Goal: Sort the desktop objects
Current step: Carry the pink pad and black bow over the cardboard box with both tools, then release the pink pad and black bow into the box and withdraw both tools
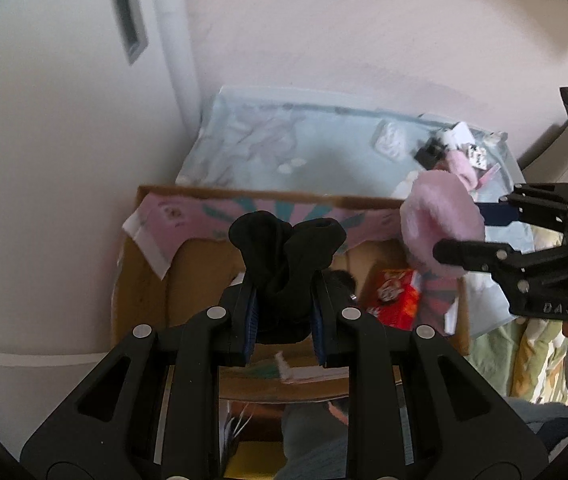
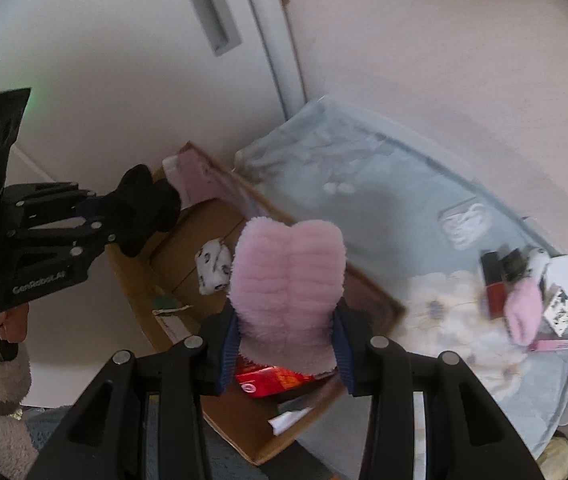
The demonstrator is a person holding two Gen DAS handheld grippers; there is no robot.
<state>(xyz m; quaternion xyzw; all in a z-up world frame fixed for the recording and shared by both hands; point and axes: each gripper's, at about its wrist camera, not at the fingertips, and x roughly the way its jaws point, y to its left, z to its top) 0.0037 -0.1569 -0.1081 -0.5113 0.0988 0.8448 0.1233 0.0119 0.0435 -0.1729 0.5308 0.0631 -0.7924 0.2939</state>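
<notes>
My left gripper (image 1: 284, 320) is shut on a bunched black sock (image 1: 286, 256), held above an open cardboard box (image 1: 139, 280). The same sock (image 2: 145, 212) and left gripper (image 2: 95, 216) show at the left of the right wrist view. My right gripper (image 2: 288, 344) is shut on a fluffy pink sock (image 2: 288, 280), also over the box (image 2: 151, 300). In the left wrist view that pink sock (image 1: 440, 220) and right gripper (image 1: 456, 236) hang at the box's right edge. A second pink sock (image 2: 520, 312) lies on the pale blue table cover (image 2: 384, 200).
Inside the box lie a red packet (image 2: 271, 380), a white patterned sock (image 2: 213, 266) and paper scraps. On the table cover sit a red bottle (image 2: 494, 284), small cards (image 2: 560, 308), a pink comb (image 2: 556, 345) and a white packet (image 2: 464, 224). White cupboard doors stand behind.
</notes>
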